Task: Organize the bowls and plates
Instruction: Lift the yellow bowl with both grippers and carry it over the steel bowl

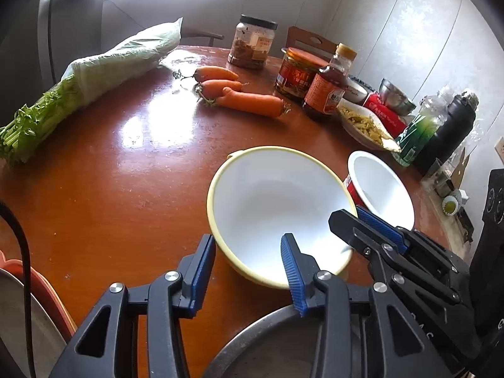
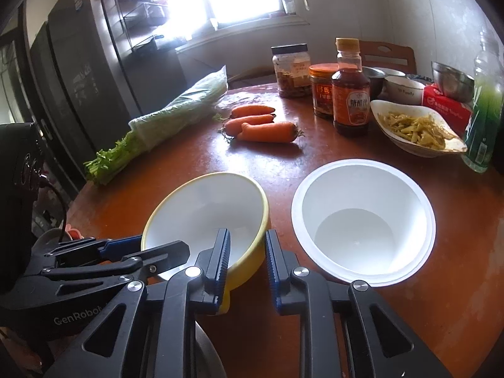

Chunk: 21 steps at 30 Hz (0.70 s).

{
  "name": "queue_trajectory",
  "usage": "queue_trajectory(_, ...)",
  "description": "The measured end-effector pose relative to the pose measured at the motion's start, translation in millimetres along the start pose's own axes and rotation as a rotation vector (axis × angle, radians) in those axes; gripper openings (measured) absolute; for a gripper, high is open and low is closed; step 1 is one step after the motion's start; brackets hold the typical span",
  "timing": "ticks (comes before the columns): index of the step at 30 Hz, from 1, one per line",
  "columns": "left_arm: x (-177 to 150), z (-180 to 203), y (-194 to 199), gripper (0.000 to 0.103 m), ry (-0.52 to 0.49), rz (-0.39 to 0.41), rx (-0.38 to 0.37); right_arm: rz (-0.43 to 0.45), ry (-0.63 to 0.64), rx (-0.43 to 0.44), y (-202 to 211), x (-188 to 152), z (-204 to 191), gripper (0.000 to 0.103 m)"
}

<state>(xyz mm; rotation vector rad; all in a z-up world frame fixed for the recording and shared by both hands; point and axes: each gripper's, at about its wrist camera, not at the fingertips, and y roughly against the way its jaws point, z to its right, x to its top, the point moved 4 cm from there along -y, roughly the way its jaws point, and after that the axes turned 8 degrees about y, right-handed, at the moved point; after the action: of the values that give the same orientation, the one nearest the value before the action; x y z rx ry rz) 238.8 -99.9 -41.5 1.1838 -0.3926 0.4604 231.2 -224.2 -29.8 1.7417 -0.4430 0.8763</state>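
A yellow bowl with a white inside [image 1: 277, 208] [image 2: 204, 214] is tilted above the table's near edge. My left gripper [image 1: 249, 252] is open, its fingers astride the bowl's near left rim. My right gripper [image 2: 245, 245] straddles the bowl's right rim, one finger inside and one outside, jaws close together; it also shows in the left wrist view [image 1: 359, 220]. A white paper bowl with a red outside [image 2: 362, 220] [image 1: 381, 186] stands upright to the right. A metal plate [image 1: 267, 346] lies below the grippers.
On the round wooden table [image 1: 126, 173] lie bagged celery [image 1: 94, 72], three carrots [image 2: 261, 123], jars and a sauce bottle [image 2: 349, 94], a dish of food [image 2: 415, 129], steel bowls and a green bottle [image 2: 485, 110]. Stacked plates [image 1: 41, 308] sit at the left edge.
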Motion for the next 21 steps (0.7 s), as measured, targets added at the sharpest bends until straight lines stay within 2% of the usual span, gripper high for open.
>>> queue_trajectory(3, 1, 2, 8, 0.042, -0.012, 0.031, 0.004, 0.016, 0.003, -0.008, 4, 3, -2, 0.024)
queue_trajectory(21, 6, 2, 40, 0.042, -0.005, 0.1, -0.014, 0.074, 0.013, -0.019, 28, 15, -16, 0.023)
